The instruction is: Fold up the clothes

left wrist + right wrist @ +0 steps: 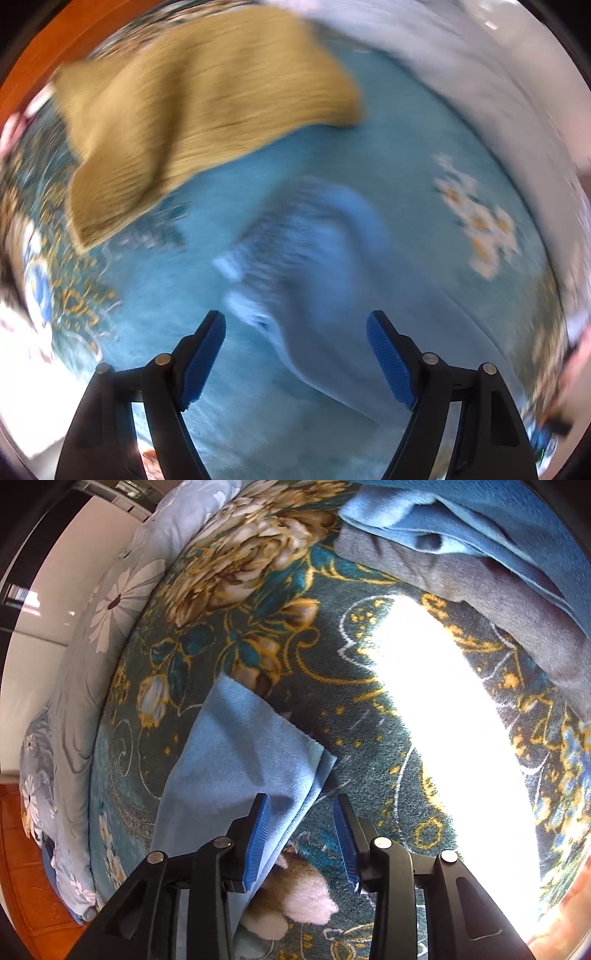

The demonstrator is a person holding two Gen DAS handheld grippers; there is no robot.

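In the left wrist view, all blurred, a light blue garment [314,266] lies on the teal blanket [406,177]. My left gripper [296,315] hangs straight above its near part, jaws wide open and empty. A mustard ribbed knit garment [192,110] lies farther off at the upper left. In the right wrist view, a folded corner of light blue cloth [240,760] lies on the flowered blanket [332,657]. My right gripper [302,798] is open over the cloth's edge. The cloth rests against the left pad, while the right pad stands clear of it.
A grey garment [461,587] under a blue one [480,524] lies at the far right. A flowered pale blue sheet [110,602] edges the bed, with orange floor [22,867] beyond. A bright sun patch [461,738] washes out part of the blanket.
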